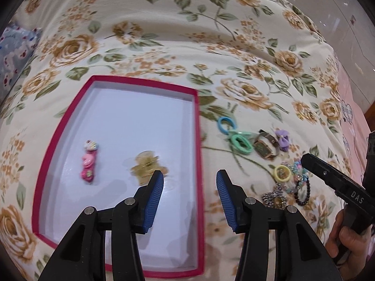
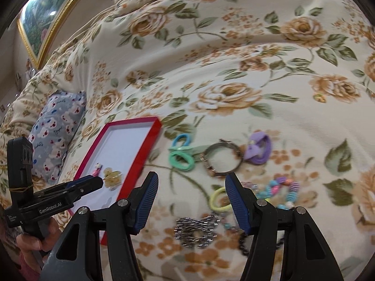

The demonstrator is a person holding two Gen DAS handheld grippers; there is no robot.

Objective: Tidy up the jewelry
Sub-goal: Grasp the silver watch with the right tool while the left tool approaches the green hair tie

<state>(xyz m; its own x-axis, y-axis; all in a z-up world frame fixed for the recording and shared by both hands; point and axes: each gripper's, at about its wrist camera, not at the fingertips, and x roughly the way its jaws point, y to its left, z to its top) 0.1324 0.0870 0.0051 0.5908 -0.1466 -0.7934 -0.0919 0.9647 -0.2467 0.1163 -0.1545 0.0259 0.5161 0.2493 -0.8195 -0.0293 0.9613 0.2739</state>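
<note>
Layout: tray (image 1: 198,126) sitting on bedspread (image 1: 164,35), loose items lying to its right.
2 clips lying in tray: figure clip (image 1: 88,161) left, claw clip (image 1: 146,167) right; hair ties (image 1: 234,135), watch (image 1: 266,145), bracelets (image 1: 290,182) lying outside on bedspread.

Near right corner of red-rimmed white-lined shallow box (image 2: 131,159) hidden behind right gripper's left finger. Amber translucent hair claw (image 1: 146,167) blurred, edge covered by left gripper's blue pad. Black beaded bracelet (image 2: 243,242) half hidden behind right finger. Silver sparkly chain bracelet (image 2: 195,230) blurred, clasp unreadable.

Floral bedspread (image 1: 164,35), blue patterned pillow (image 2: 58,126), framed picture (image 2: 44,16)
</note>
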